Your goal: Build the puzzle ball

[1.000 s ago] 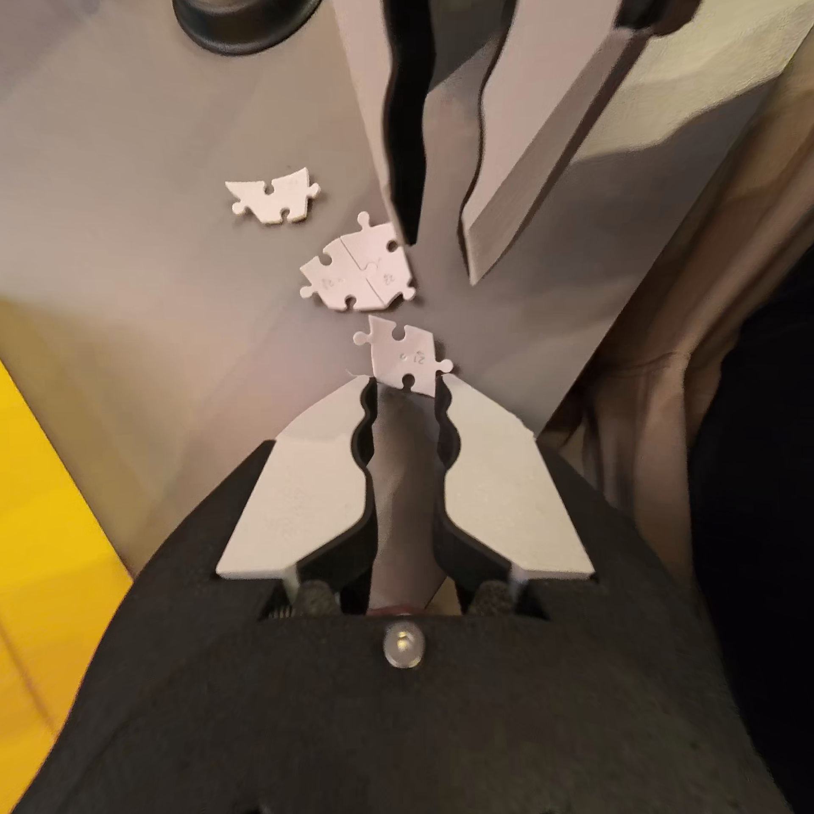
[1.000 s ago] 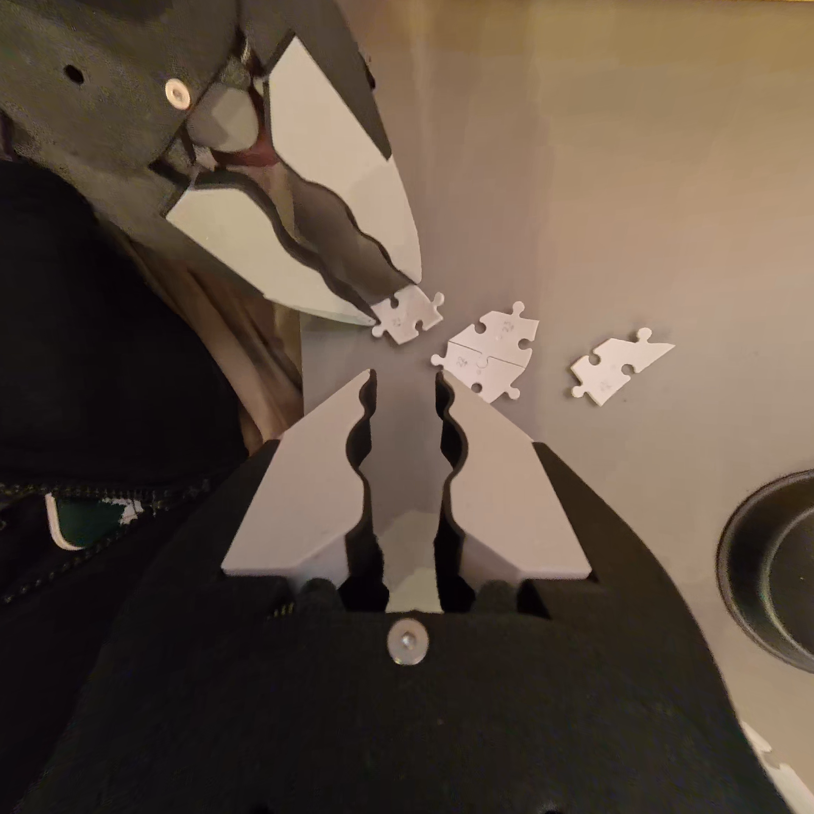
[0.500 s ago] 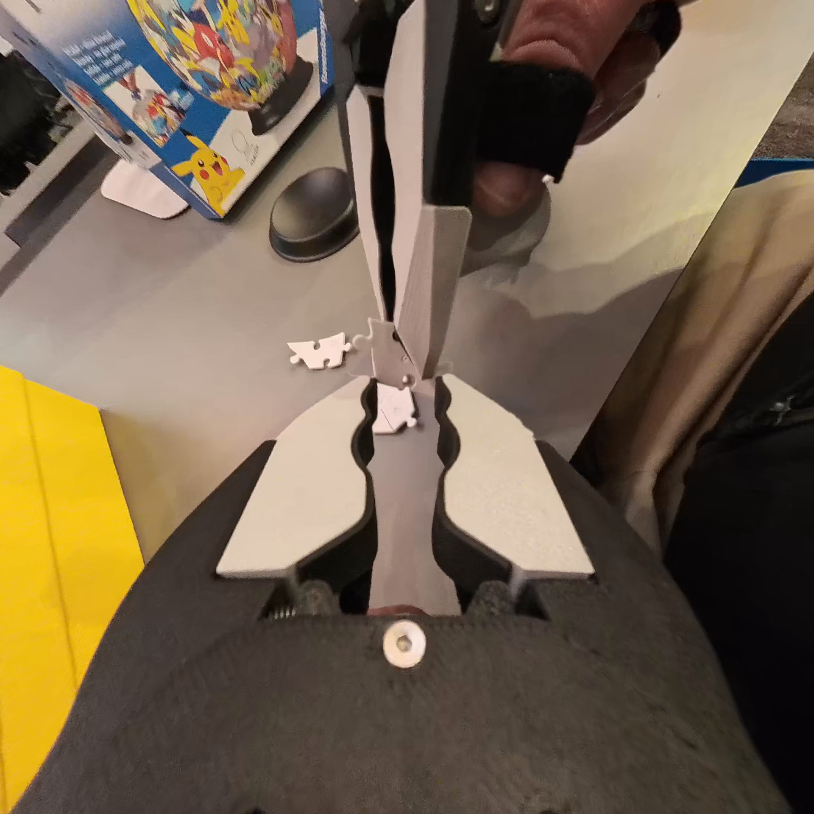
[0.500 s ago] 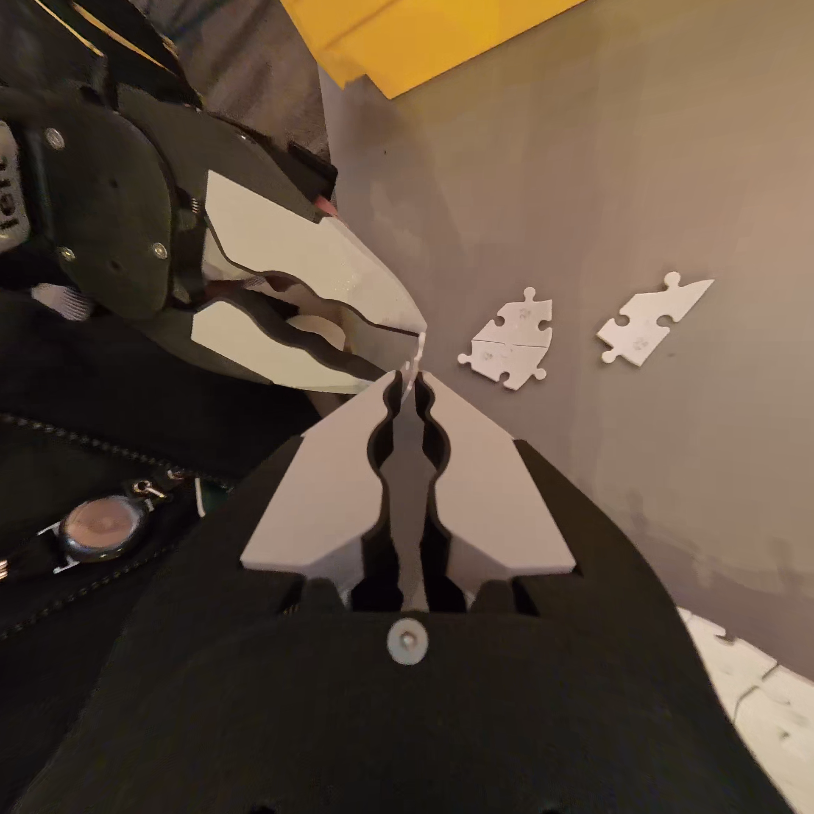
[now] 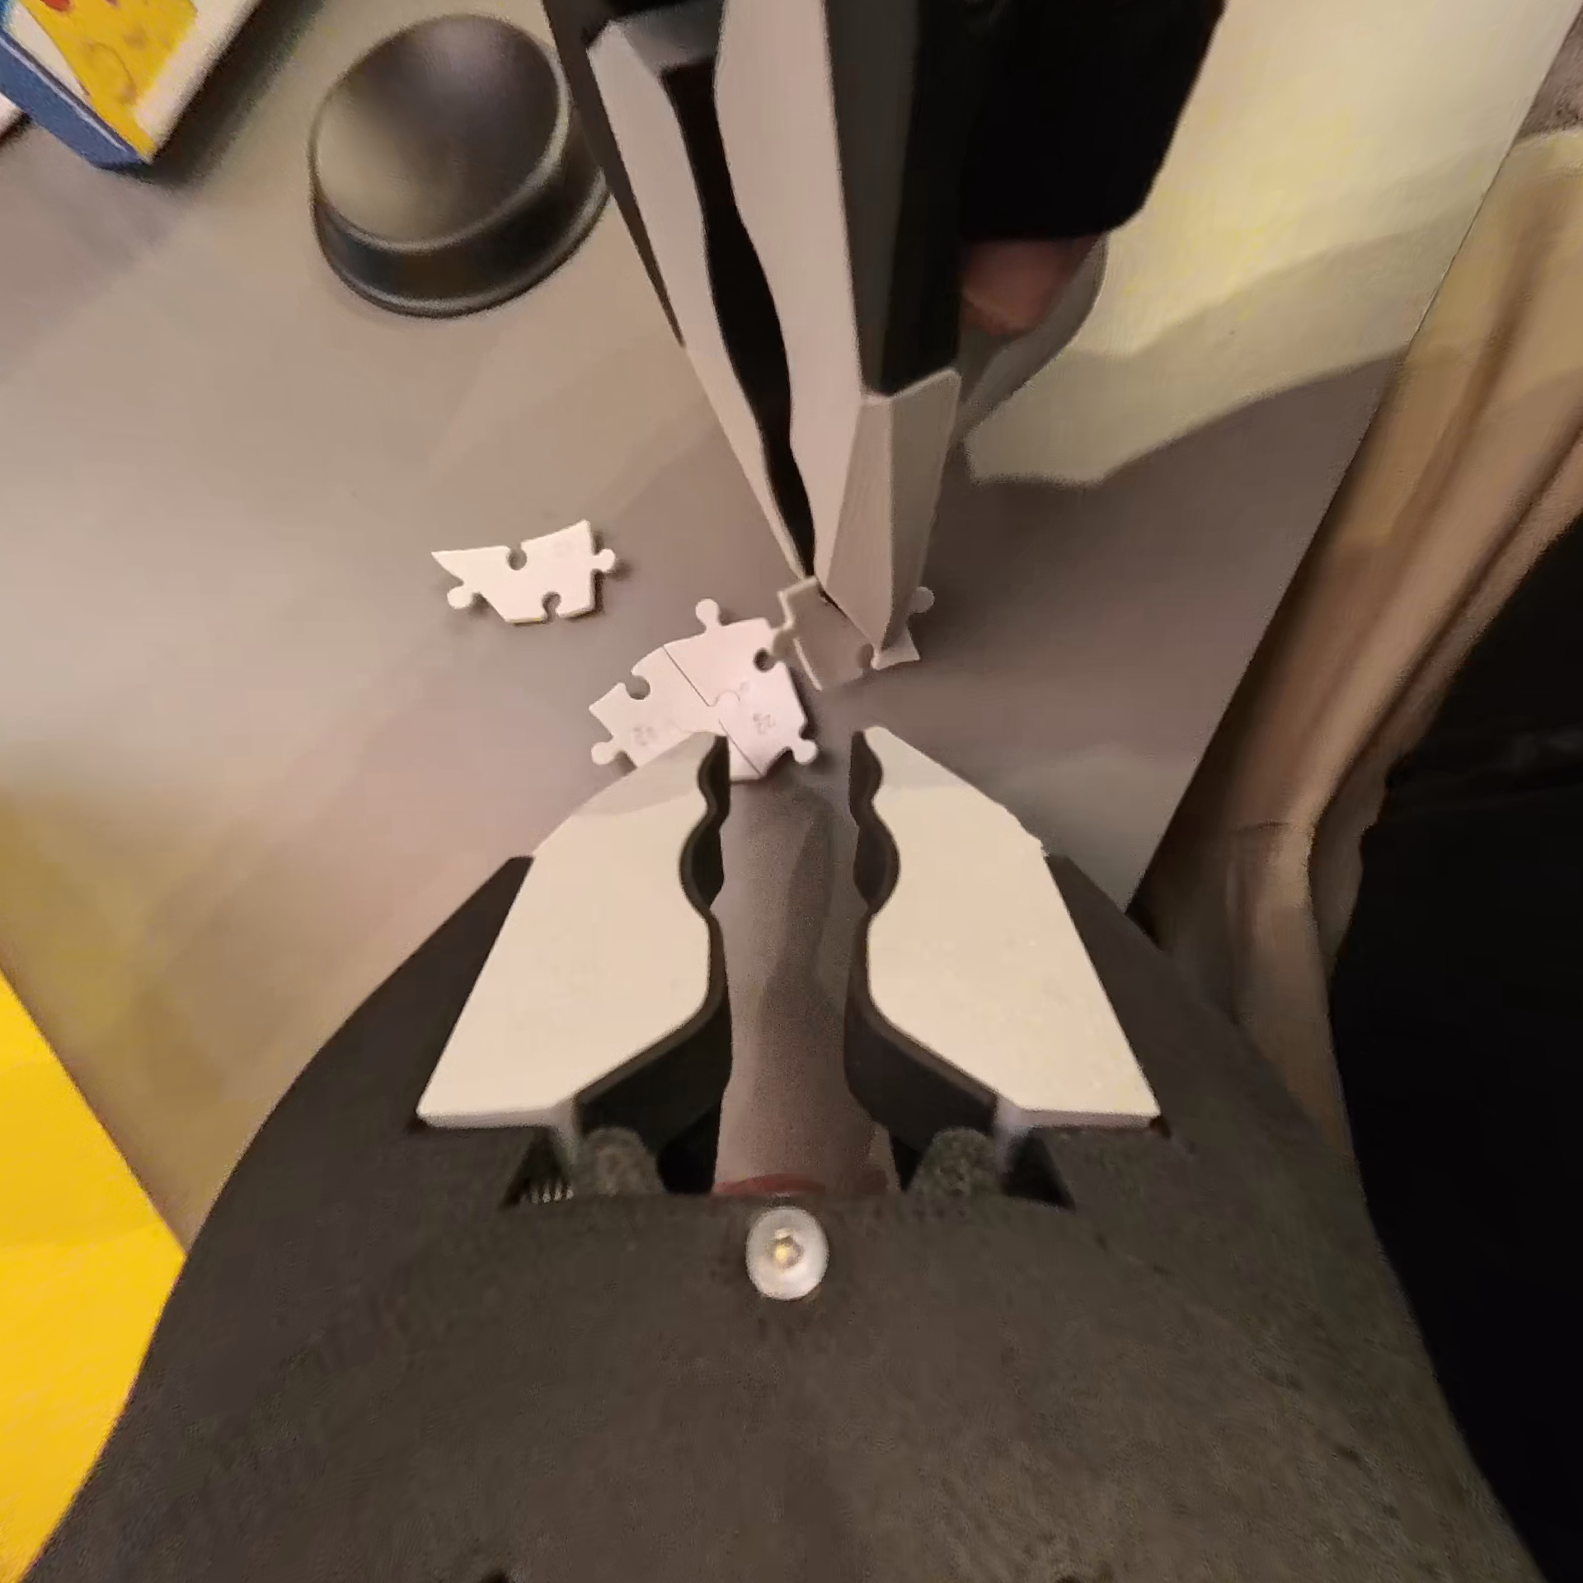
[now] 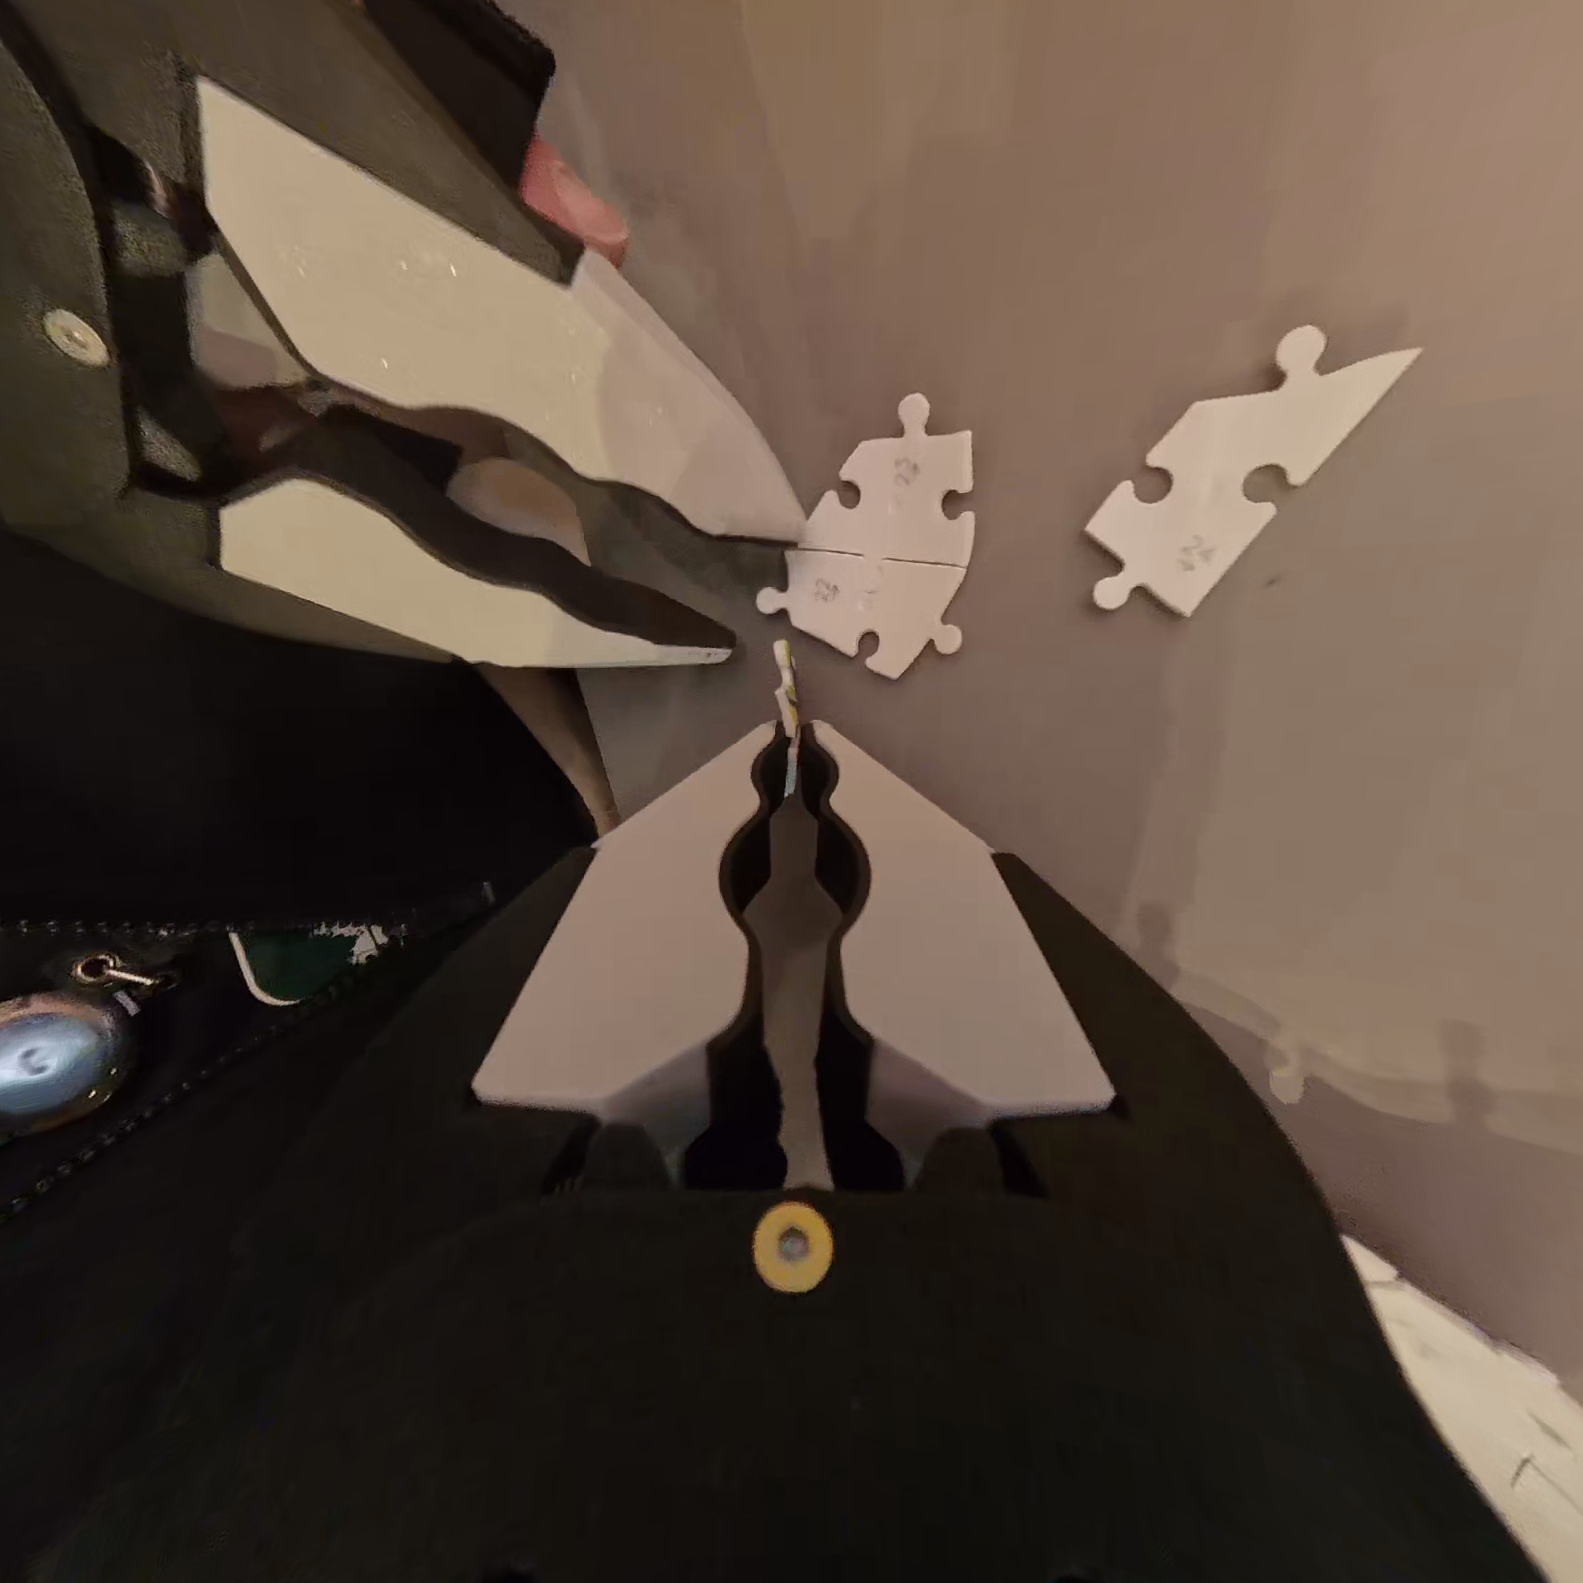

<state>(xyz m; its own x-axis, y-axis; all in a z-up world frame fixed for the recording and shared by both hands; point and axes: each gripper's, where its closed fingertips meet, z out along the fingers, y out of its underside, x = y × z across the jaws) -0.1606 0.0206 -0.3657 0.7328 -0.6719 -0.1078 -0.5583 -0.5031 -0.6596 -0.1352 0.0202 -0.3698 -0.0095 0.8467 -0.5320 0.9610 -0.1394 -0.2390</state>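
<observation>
My right gripper [image 6: 792,728] is shut on a white puzzle piece [image 6: 786,685], held on edge just above the grey table [image 6: 1199,814]. In the left wrist view the right gripper [image 5: 844,617] comes down from the top with this piece [image 5: 818,647] beside a joined pair of pieces [image 5: 711,694]. My left gripper [image 5: 792,754] is open and empty, its tips just short of the pair. In the right wrist view the left gripper [image 6: 754,591] reaches in from the left, next to the pair [image 6: 891,548]. One loose piece [image 5: 527,578] [image 6: 1233,497] lies flat farther out.
A black dome stand [image 5: 454,154] and the corner of a blue and yellow box [image 5: 77,77] sit at the table's far side. A yellow surface [image 5: 51,1199] lies beyond the left table edge. More white pieces [image 6: 1499,1370] lie at lower right. The person's clothes border the table.
The single piece that was at my left gripper's tips is now in my right gripper, which shut on it, stood it on edge and brought it beside the joined pair.
</observation>
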